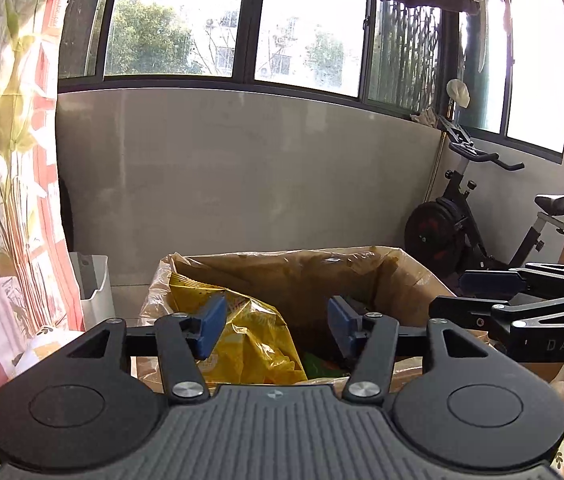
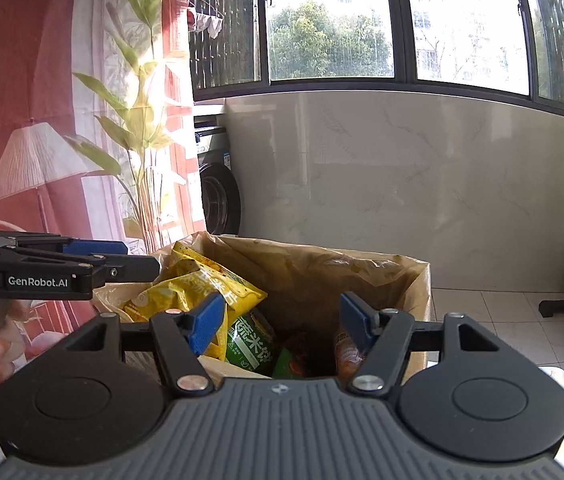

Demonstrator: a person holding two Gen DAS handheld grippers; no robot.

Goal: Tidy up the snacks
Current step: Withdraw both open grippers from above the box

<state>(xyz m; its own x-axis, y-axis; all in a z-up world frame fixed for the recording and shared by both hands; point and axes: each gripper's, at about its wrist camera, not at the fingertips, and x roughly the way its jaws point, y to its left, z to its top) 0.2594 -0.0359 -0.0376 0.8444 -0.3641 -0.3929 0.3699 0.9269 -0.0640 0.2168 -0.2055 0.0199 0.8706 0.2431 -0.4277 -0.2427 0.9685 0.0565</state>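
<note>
A cardboard box (image 1: 414, 276) lined with clear plastic holds snack bags; it also shows in the right wrist view (image 2: 418, 280). Yellow snack bags (image 1: 258, 336) (image 2: 190, 288) lie at its left side. A green snack bag (image 2: 252, 344) and a brownish packet (image 2: 346, 352) lie lower in the box. My left gripper (image 1: 278, 326) is open and empty above the box's near edge. My right gripper (image 2: 282, 322) is open and empty above the box. The right gripper shows side-on in the left wrist view (image 1: 482, 280), and the left one in the right wrist view (image 2: 122, 252).
A white bin (image 1: 92, 292) stands left of the box by a printed curtain (image 1: 6, 200). An exercise bike (image 1: 478, 220) stands at the right wall. A washing machine (image 2: 218, 184) sits behind the curtain. Tiled floor (image 2: 494, 320) lies right of the box.
</note>
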